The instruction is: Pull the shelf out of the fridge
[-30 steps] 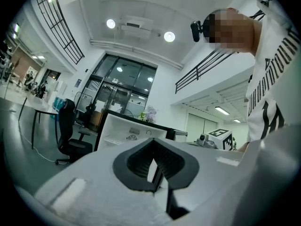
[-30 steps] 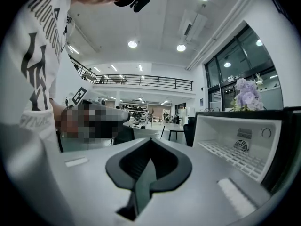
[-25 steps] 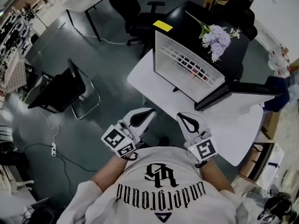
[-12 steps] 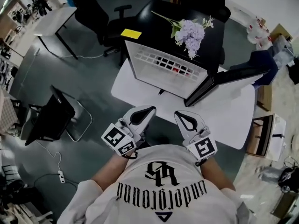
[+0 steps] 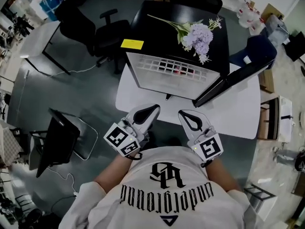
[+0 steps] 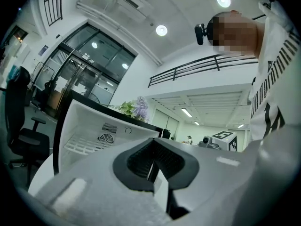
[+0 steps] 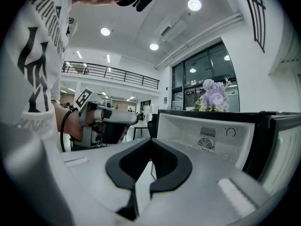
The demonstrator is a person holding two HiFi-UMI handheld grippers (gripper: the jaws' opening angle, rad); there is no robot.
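Head view: a person in a white printed T-shirt (image 5: 162, 190) stands at a white rectangular table (image 5: 138, 97) in the centre of the frame. The small black fridge with a white interior (image 5: 143, 70) sits on the table, its black door (image 5: 238, 78) swung open toward the right. The white wire shelf (image 5: 176, 67) lies inside the fridge, in place. A bunch of pale purple flowers (image 5: 198, 35) and a yellow note (image 5: 132, 44) rest on the fridge's top. The left gripper (image 5: 148, 110) and the right gripper (image 5: 188, 117) are held side by side just below the table's near edge, apart from the fridge, both pointing toward it.

Left gripper view: the left gripper (image 6: 153, 161) fills the lower frame, its jaws pressed together with nothing between them. The open fridge (image 6: 66, 121) stands at left, the wire shelf (image 6: 82, 146) low inside it, the flowers (image 6: 136, 108) above.

Right gripper view: the right gripper (image 7: 150, 166) has its jaws closed and empty. The fridge (image 7: 254, 140) occupies the right, the flowers (image 7: 214, 98) on top; the left gripper (image 7: 101, 119) shows at left.
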